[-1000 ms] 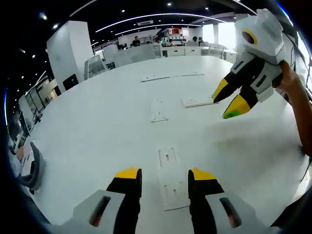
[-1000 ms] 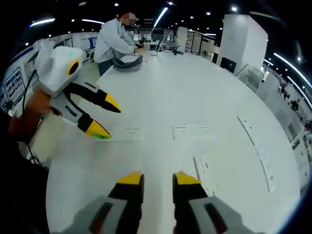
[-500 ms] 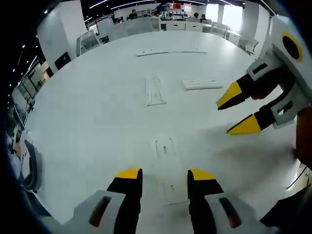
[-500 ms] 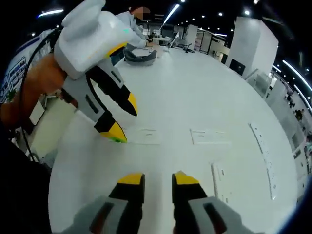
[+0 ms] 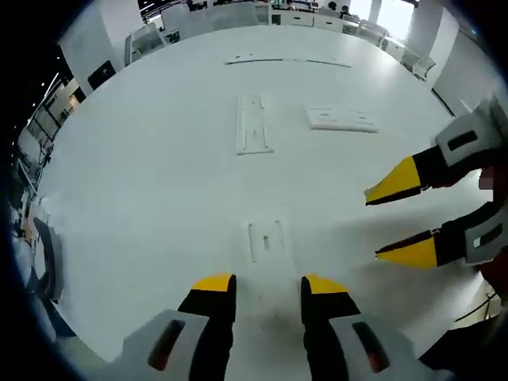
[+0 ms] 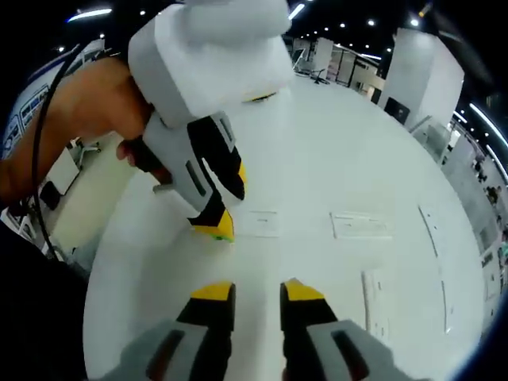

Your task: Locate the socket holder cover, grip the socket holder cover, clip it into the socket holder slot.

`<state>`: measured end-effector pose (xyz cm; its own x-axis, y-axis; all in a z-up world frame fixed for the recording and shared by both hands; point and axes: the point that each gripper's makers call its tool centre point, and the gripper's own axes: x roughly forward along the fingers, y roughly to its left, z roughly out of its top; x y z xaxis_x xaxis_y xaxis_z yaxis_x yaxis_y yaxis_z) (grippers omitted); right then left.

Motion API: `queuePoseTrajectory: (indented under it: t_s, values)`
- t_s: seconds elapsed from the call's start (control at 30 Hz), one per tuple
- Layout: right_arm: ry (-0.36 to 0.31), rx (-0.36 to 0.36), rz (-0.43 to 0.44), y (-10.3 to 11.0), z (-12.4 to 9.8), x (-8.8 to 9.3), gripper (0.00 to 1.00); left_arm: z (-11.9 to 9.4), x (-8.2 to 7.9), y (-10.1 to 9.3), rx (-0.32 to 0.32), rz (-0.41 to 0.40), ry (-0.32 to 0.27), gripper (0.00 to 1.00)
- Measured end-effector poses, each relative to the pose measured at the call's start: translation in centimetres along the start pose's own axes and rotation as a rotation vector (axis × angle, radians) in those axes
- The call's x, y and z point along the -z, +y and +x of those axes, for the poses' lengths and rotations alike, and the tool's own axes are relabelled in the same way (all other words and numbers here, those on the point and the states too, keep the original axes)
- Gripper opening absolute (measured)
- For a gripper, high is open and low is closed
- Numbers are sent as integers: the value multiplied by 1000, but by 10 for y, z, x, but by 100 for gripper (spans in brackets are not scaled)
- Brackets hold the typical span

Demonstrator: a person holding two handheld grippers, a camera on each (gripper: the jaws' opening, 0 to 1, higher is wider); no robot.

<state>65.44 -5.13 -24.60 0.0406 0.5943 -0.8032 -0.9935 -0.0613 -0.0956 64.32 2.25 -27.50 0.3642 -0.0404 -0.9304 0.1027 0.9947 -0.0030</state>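
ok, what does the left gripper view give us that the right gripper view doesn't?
Left gripper view: a grey curved object at the table's edge, and the right gripper side-on, jaws open.
Right gripper view: a hand holding the left gripper.
Both: the white table, a small plate just ahead of the left gripper's tips, and more flat white parts further out.

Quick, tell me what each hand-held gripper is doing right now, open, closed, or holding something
Left hand-held gripper: open, holding nothing, poised just short of the small white cover on the table.
Right hand-held gripper: open, holding nothing.
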Motion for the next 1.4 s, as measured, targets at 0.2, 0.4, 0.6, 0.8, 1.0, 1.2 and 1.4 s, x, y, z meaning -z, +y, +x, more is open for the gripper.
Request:
queuePoseTrajectory:
  t_s: [0.2,0.4,0.6,0.8,1.0,1.2,1.4]
  values:
    - [8,-3,-6,1,1,-1,24,1,0,6,-7,-19,22,31]
    - [16,-4,-6,2,1,1,24,1,1,11,-10,-25,63,27]
    - [16,-4,-9,0,1,-1,24,1,3,12,-19,-27,97,27]
    - [19,-6,-9,-2,4,-2,23,1,6,13,-26,-42,109,27]
    - [24,-12,-10,0,6,0,23,2,8,13,-34,-68,147,26]
    - [26,-9,-9,-1,6,2,22,3,8,14,-44,-100,215,26]
    - [26,-4,-9,1,5,5,22,3,8,14,-43,-91,227,26]
